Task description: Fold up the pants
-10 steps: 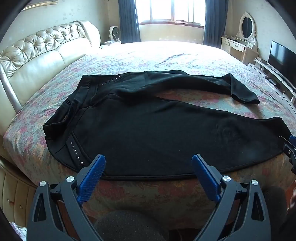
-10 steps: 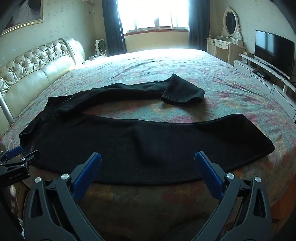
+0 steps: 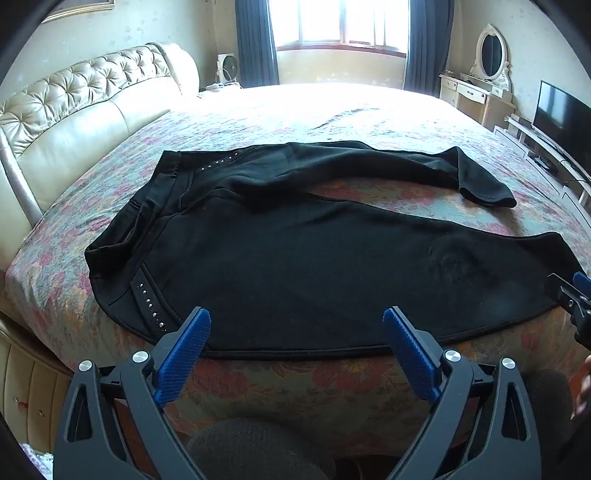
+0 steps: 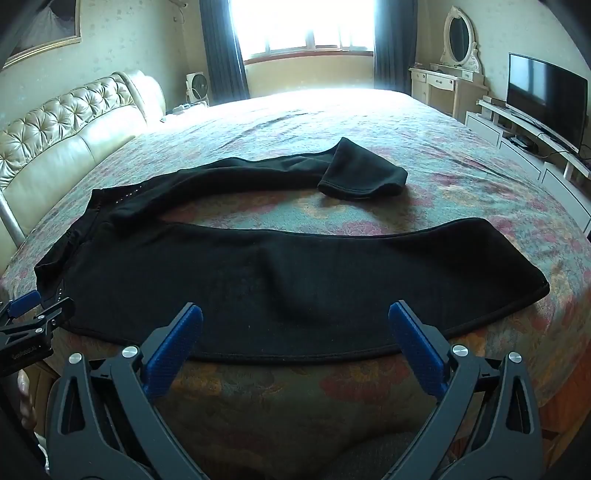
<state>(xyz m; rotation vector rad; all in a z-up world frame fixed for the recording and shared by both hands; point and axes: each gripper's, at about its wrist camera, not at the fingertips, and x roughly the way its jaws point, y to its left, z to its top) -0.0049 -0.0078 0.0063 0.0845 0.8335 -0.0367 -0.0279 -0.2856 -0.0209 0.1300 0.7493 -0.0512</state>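
Black pants [image 3: 295, 258] lie spread on the floral bedspread, waist to the left, legs to the right; they also show in the right wrist view [image 4: 277, 280]. The near leg lies flat along the bed's front edge. The far leg curves away, its cuff [image 4: 364, 177] folded over. Silver studs [image 3: 149, 304] mark the near hip. My left gripper [image 3: 297, 321] is open and empty, just before the near hem by the waist. My right gripper [image 4: 295, 314] is open and empty, before the near leg's middle. Each gripper shows at the edge of the other's view.
The large bed [image 3: 332, 110] has a tufted cream headboard [image 3: 74, 110] on the left. A window with dark curtains [image 4: 306, 26] is at the back. A dresser with mirror [image 4: 458, 44] and a TV [image 4: 546, 96] on a low stand are on the right.
Both grippers have risen or tilted slightly; the view is nearly the same. The pants have not moved.
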